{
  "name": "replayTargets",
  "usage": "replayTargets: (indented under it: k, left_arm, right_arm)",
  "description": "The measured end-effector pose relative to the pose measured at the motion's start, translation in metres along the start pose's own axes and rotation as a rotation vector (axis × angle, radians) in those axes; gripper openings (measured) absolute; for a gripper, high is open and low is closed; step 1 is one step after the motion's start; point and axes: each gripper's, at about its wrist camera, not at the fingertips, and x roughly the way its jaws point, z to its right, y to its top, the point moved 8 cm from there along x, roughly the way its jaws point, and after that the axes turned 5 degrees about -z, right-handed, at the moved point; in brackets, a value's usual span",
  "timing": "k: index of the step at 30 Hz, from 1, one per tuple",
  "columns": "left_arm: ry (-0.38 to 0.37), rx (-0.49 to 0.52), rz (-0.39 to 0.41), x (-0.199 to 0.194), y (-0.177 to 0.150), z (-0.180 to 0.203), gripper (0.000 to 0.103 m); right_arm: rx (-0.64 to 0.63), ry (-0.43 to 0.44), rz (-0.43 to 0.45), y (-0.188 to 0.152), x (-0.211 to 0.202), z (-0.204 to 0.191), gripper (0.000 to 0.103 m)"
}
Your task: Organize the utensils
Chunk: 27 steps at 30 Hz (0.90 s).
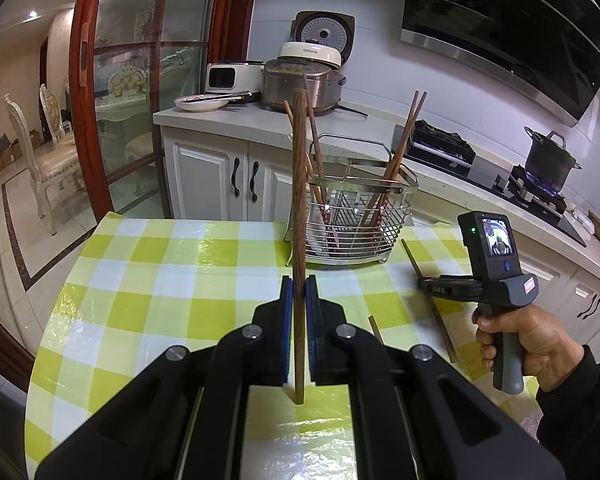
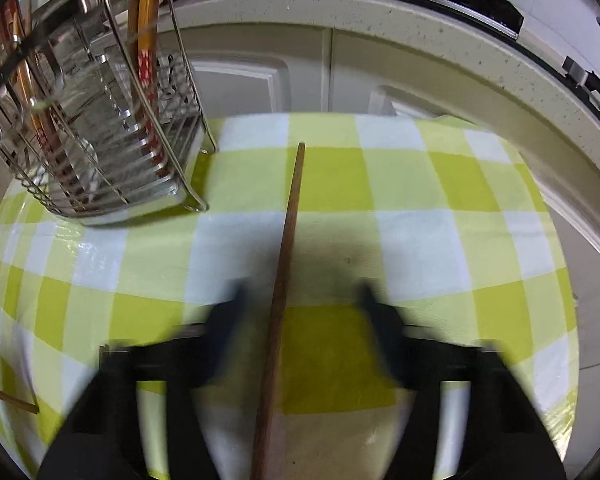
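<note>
A kitchen, and a desk (image 1: pixel 160 264) under a yellow-checked cloth. My left tool (image 1: pixel 299 300) is clenched on a brown chopstick (image 1: pixel 299 208), held upright; the wire basket (image 1: pixel 356 220) stands just beyond it, slightly right. My right tool (image 2: pixel 300 320) hangs released, its two sides straddling a second chopstick (image 2: pixel 286 240) lying flat, its long axis running straight away from me between the blurred fingers (image 2: pixel 228 320). I judge a plain closing would catch it.

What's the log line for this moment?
left gripper: shut on chopstick | right gripper: open over table chopstick | rack: part-filled
</note>
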Motion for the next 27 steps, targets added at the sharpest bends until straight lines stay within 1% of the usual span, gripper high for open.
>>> replayTargets:
  k: [4, 5, 6, 7, 9, 12, 17, 27]
  left_arm:
    - [-0.001, -0.001, 0.003, -0.002, 0.0, 0.001, 0.007]
    - [-0.001, -0.001, 0.003, -0.002, 0.0, 0.001, 0.007]
    - [-0.002, -0.001, 0.002, -0.002, -0.001, 0.002, 0.007]
    - [-0.003, 0.001, 0.002, -0.003, -0.001, 0.002, 0.007]
    - [-0.002, 0.003, 0.001, -0.003, -0.002, 0.002, 0.007]
    - [-0.001, -0.003, 0.002, -0.004, -0.002, 0.003, 0.007]
    - [-0.003, 0.001, 0.002, -0.003, -0.002, 0.006, 0.007]
    - [-0.004, 0.008, 0.006, -0.006, -0.002, 0.01, 0.007]
  right_arm:
    - [-0.012, -0.007, -0.006, 0.001, 0.0, 0.002, 0.022]
    - [-0.017, -0.008, -0.006, 0.001, -0.001, 0.001, 0.014]
    - [-0.015, -0.006, -0.005, 0.002, -0.001, 0.002, 0.013]
    - [-0.007, 0.018, -0.004, 0.001, -0.002, 0.002, 0.013]
    - [-0.017, 0.022, 0.023, 0.003, -0.006, 0.003, 0.012]
    - [-0.041, 0.028, 0.097, 0.001, -0.03, 0.002, 0.012]
    - [-0.02, 0.057, 0.216, -0.006, -0.076, 0.007, 0.012]
    - [-0.014, 0.091, 0.348, -0.028, -0.143, 0.014, 0.012]
